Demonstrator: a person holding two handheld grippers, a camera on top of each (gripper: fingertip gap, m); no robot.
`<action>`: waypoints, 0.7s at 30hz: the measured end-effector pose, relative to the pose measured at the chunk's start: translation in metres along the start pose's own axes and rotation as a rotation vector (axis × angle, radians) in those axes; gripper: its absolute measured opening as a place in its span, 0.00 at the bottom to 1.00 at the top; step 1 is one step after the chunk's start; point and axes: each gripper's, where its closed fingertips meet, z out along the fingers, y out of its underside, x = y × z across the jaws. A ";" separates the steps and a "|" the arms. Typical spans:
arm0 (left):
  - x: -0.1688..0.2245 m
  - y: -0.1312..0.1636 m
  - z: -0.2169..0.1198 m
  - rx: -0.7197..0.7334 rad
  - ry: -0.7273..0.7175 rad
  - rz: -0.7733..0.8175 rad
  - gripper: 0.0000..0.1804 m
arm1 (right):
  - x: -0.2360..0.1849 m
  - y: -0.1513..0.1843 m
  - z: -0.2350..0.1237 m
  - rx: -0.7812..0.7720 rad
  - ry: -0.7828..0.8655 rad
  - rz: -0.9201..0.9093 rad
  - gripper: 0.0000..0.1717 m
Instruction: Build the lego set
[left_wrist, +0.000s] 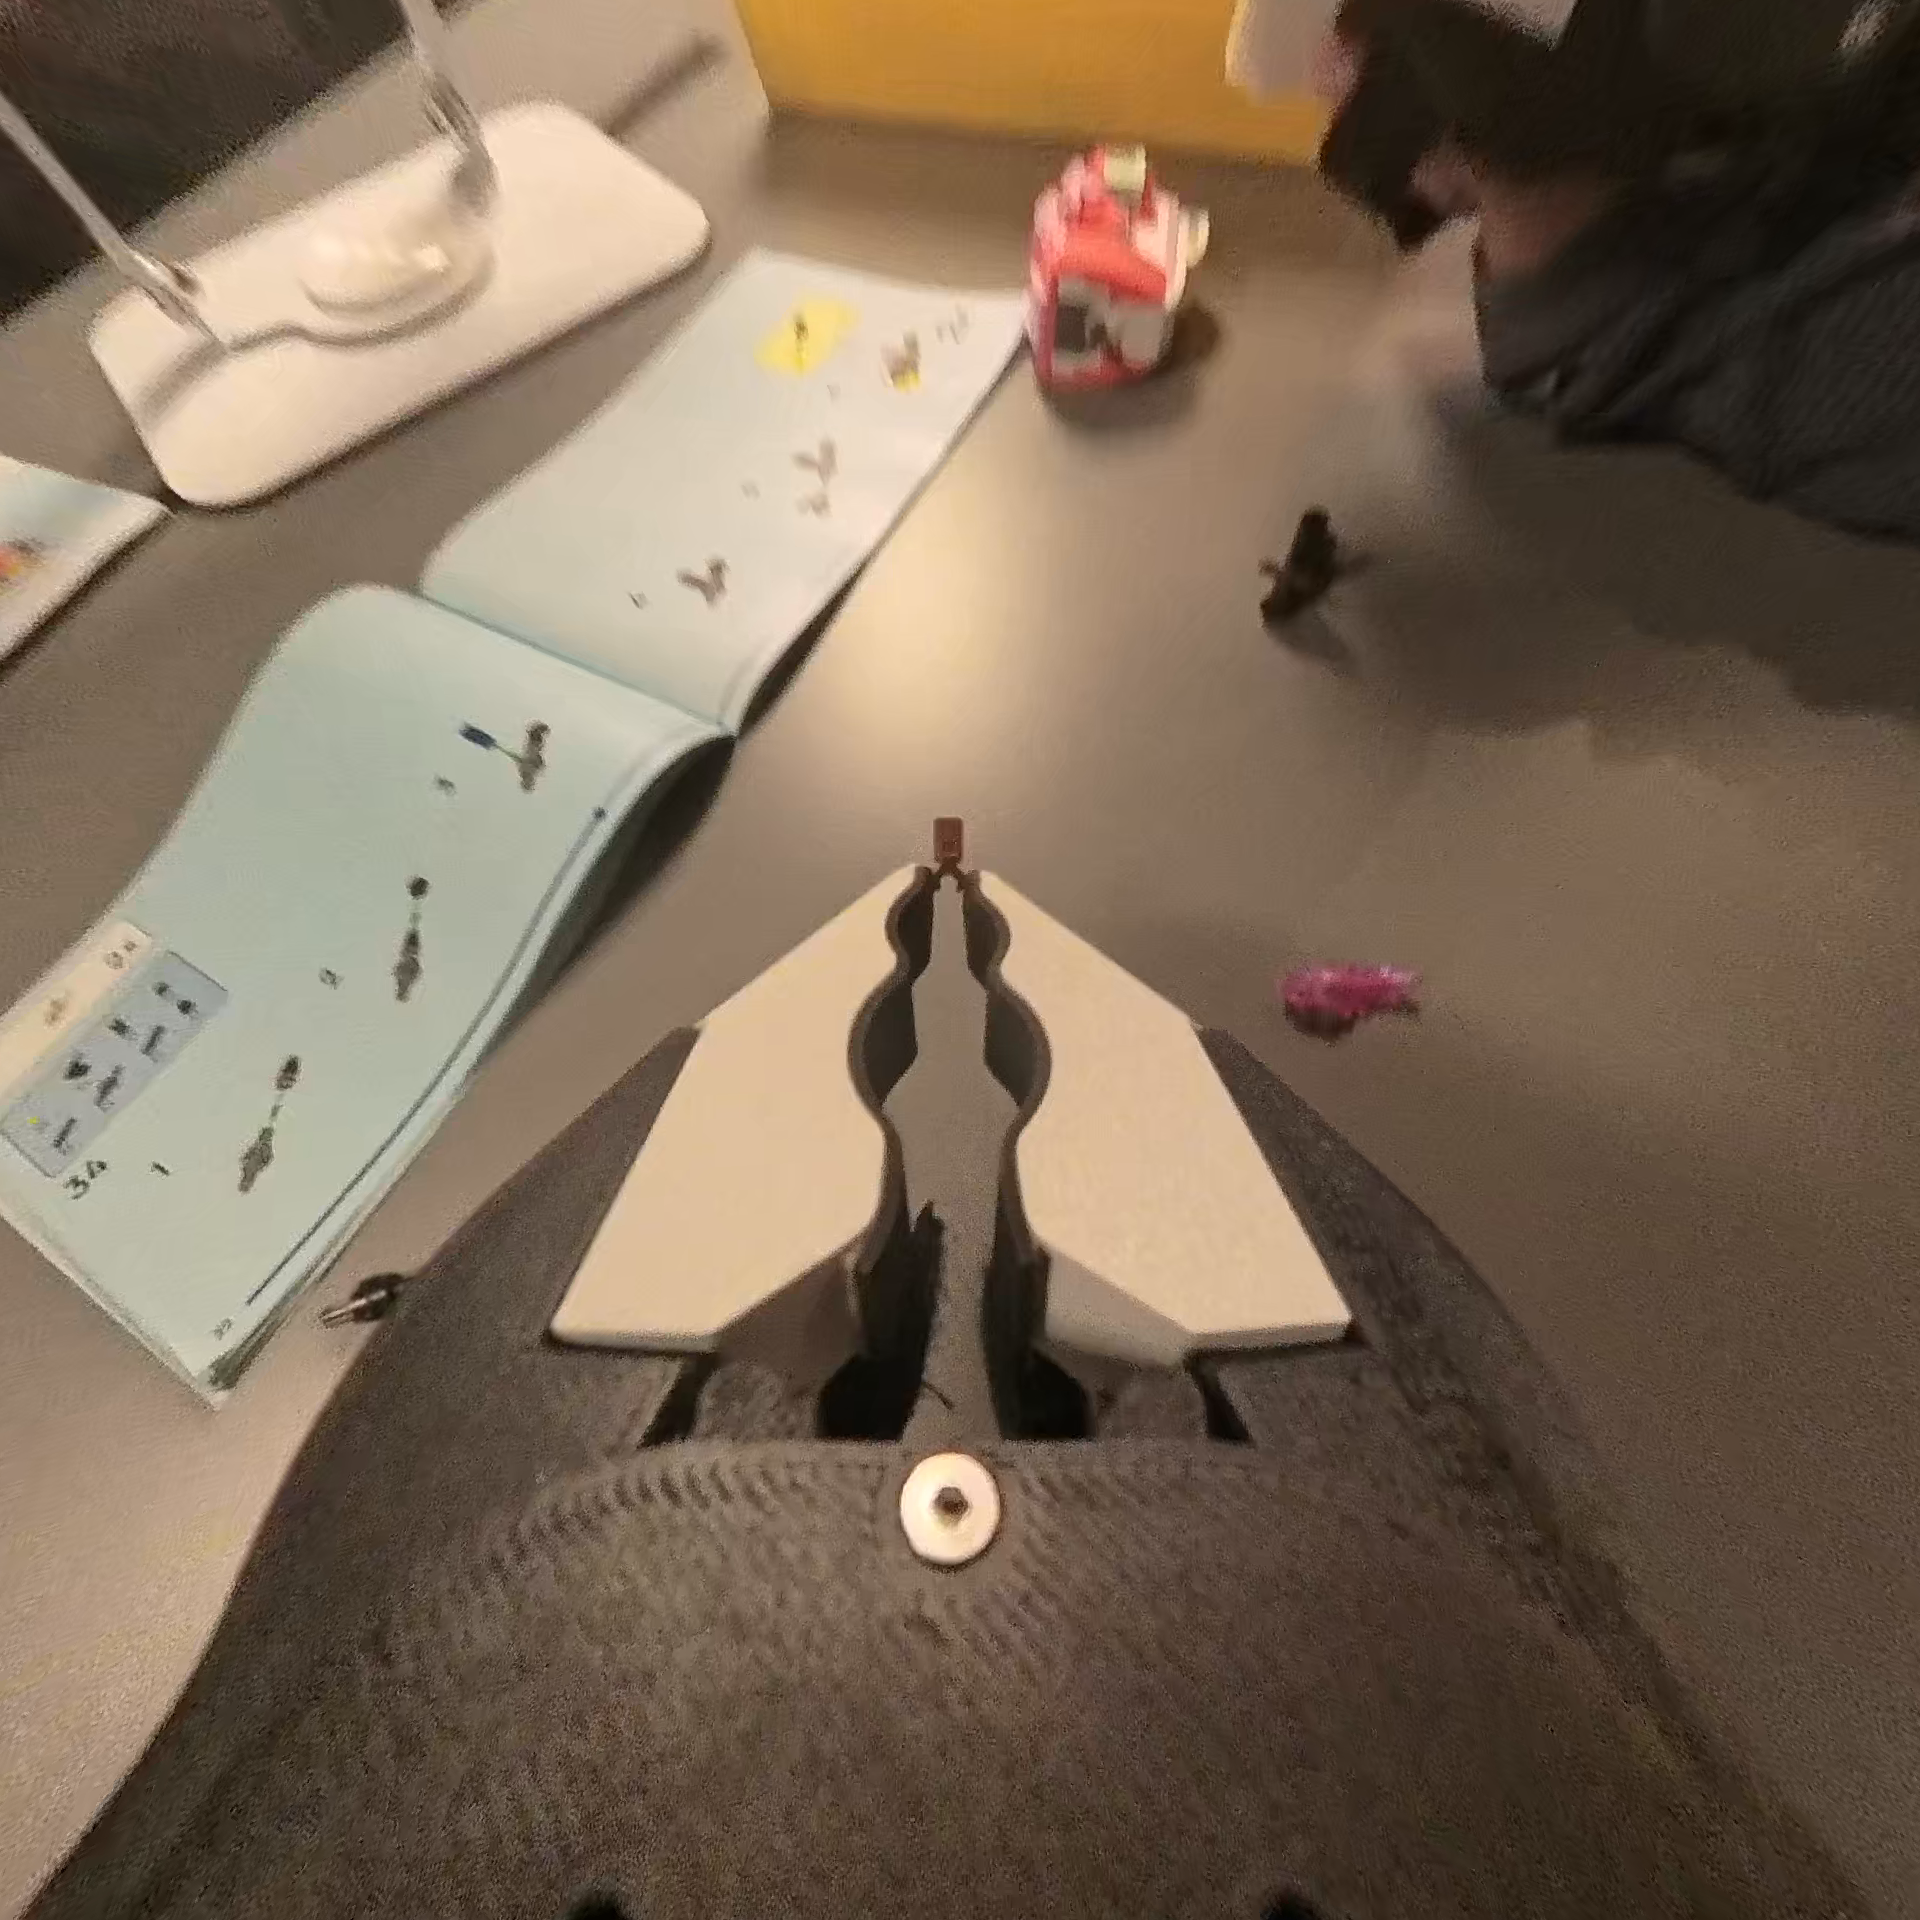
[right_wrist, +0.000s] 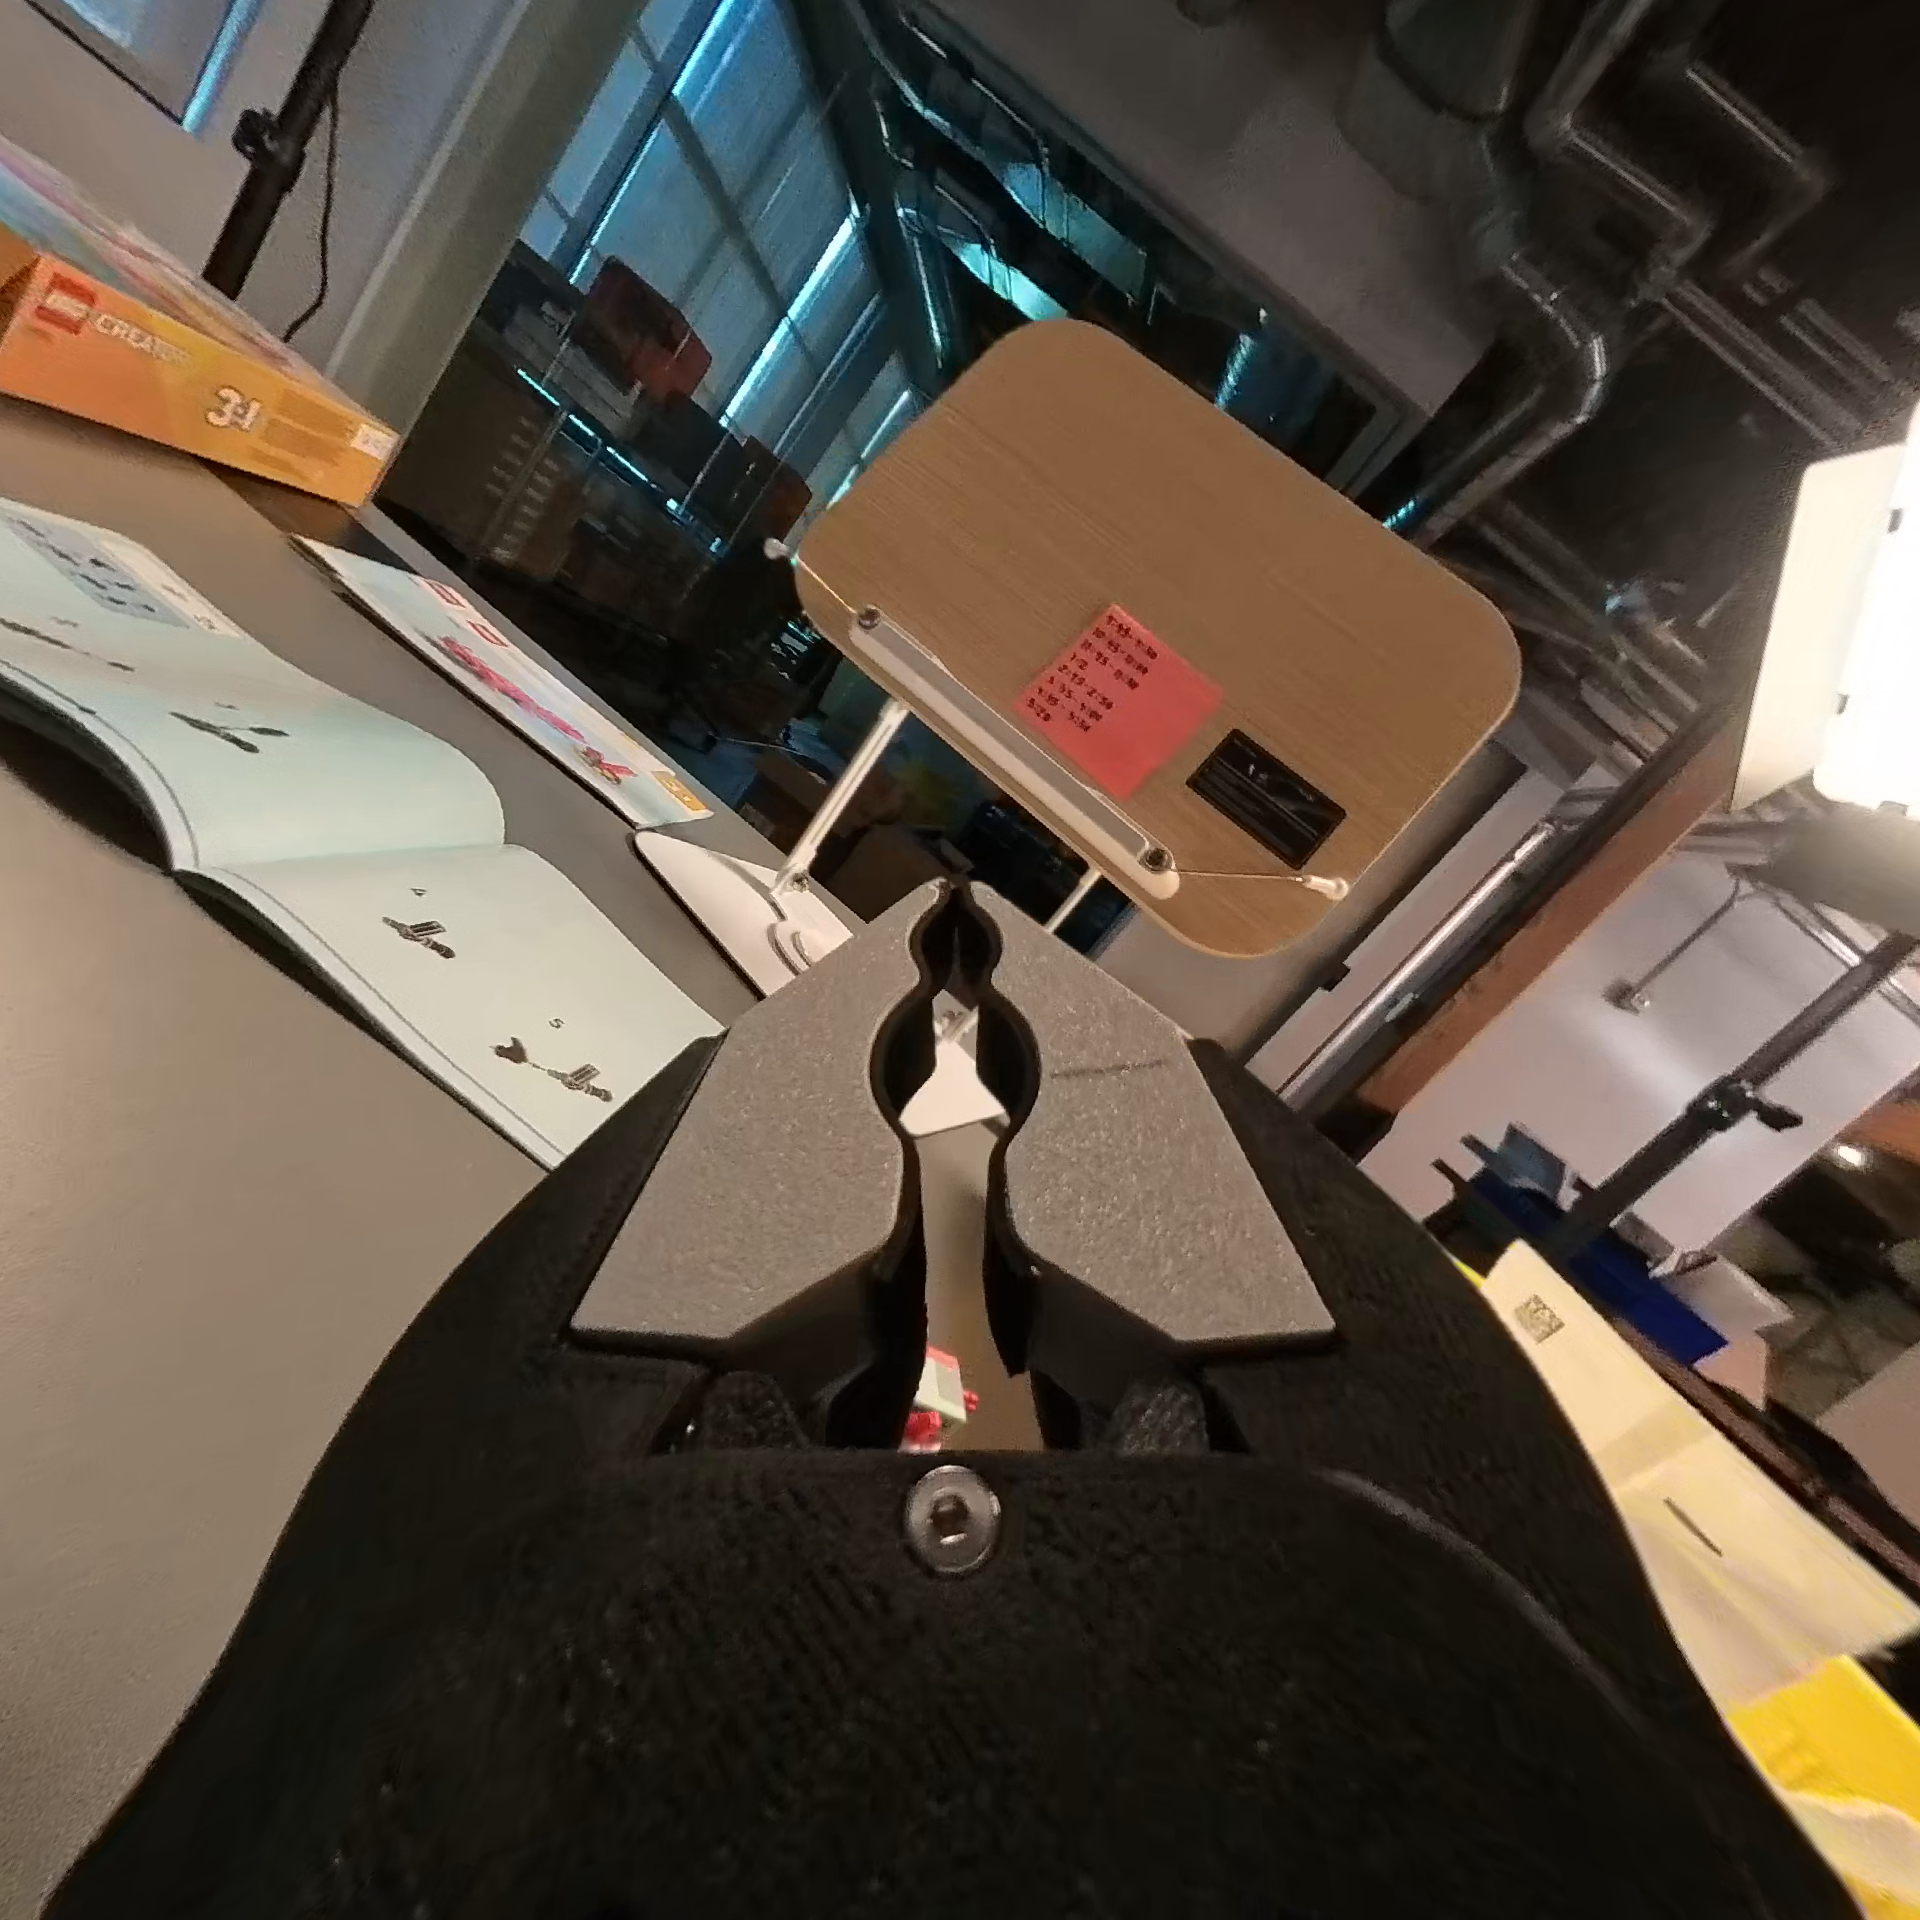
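Observation:
In the left wrist view my left gripper (left_wrist: 948, 871) is shut on a small brown lego piece (left_wrist: 948, 837), which sticks out past the tips just above the dark table (left_wrist: 1351, 1195). A red and white lego build (left_wrist: 1107, 281) stands far ahead. A small dark piece (left_wrist: 1299, 566) and a magenta piece (left_wrist: 1345, 992) lie loose on the right. In the right wrist view my right gripper (right_wrist: 961, 891) is shut with its tips together and nothing between them; it is tilted up off the table. Part of the red and white build (right_wrist: 940, 1403) shows low between its fingers.
An open light-blue instruction booklet (left_wrist: 416, 883) lies on the left and also shows in the right wrist view (right_wrist: 312, 831). A white lamp base (left_wrist: 395, 301) and a yellow box (left_wrist: 1018, 73) stand at the back. A wooden panel with a pink note (right_wrist: 1195, 623) and an orange box (right_wrist: 187, 384) show too. Left tips to right tips: about 20 cm.

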 end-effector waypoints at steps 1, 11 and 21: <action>-0.002 -0.007 -0.003 0.045 -0.006 -0.013 0.03 | -0.002 -0.001 0.000 0.002 -0.004 -0.015 0.00; 0.001 -0.040 -0.016 0.304 0.038 -0.095 0.03 | -0.006 -0.015 -0.003 0.025 -0.011 -0.059 0.00; 0.007 -0.036 -0.006 0.283 0.048 -0.062 0.03 | 0.006 0.000 0.000 -0.019 0.022 0.049 0.00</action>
